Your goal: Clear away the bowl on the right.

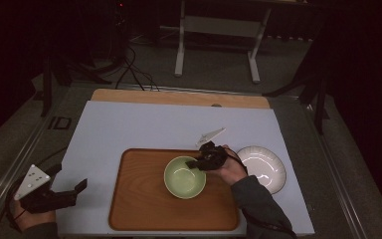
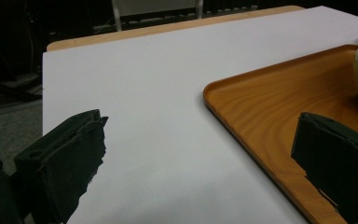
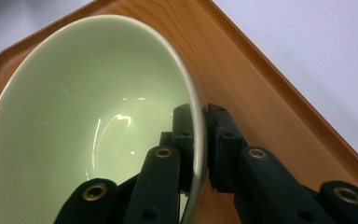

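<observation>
The high view looks forward and down from above the near side of the table (image 1: pixel 129 124), taking in the whole tray (image 1: pixel 139 199) at mid-frame. The left gripper view sits low over the table, facing across it, with the tray's corner (image 2: pixel 261 102) at right. The right gripper view is very close to the green bowl (image 3: pixel 74 116), which also lies at the high view's centre (image 1: pixel 184 177).

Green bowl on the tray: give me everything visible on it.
The pale green glazed ceramic bowl is round, deep and thin-rimmed, with a glossy inside that looks empty. It sits on the brown wooden tray, right of the tray's middle; whether it is lifted or tilted cannot be told. The right gripper is shut on its rim, one jaw inside the wall and one outside. Nothing else touches it.
</observation>
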Demonstrator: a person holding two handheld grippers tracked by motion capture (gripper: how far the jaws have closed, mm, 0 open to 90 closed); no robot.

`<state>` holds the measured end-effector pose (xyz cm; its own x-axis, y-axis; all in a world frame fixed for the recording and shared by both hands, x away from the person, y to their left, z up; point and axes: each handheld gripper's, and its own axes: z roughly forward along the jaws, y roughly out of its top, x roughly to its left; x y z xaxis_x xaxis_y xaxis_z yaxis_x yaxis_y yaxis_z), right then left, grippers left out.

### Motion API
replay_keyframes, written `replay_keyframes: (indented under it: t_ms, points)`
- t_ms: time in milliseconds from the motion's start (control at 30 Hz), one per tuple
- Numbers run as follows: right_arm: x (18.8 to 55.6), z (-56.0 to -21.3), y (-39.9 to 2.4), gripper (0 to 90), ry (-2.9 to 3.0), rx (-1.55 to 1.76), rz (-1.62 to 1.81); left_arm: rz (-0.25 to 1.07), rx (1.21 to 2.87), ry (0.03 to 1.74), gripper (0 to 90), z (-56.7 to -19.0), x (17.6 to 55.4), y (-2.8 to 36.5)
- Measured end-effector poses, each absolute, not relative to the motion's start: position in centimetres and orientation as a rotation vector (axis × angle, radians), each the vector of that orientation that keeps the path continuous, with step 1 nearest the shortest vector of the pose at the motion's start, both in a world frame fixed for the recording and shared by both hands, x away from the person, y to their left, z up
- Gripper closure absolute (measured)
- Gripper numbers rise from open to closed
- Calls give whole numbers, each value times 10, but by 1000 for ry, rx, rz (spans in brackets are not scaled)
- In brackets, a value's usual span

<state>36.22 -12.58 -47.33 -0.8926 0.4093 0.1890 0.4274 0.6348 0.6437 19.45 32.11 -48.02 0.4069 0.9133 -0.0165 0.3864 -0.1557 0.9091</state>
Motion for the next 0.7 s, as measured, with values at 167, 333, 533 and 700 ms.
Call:
replay_keyframes:
  t_ms: [167,333,533,700]
  points:
    - [363,-477,-121,825,-2814,-719,-1109,710,1734,1140,27,-480,195,321]
    - [362,-481,-118,825,-2809,-723,-1102,710,1732,1140,27,-480,195,321]
    - [362,-486,-112,825,-2804,-719,-1090,712,1729,1141,27,-480,194,322]
    - [363,-490,-111,825,-2802,-734,-1081,712,1729,1141,27,-480,194,322]
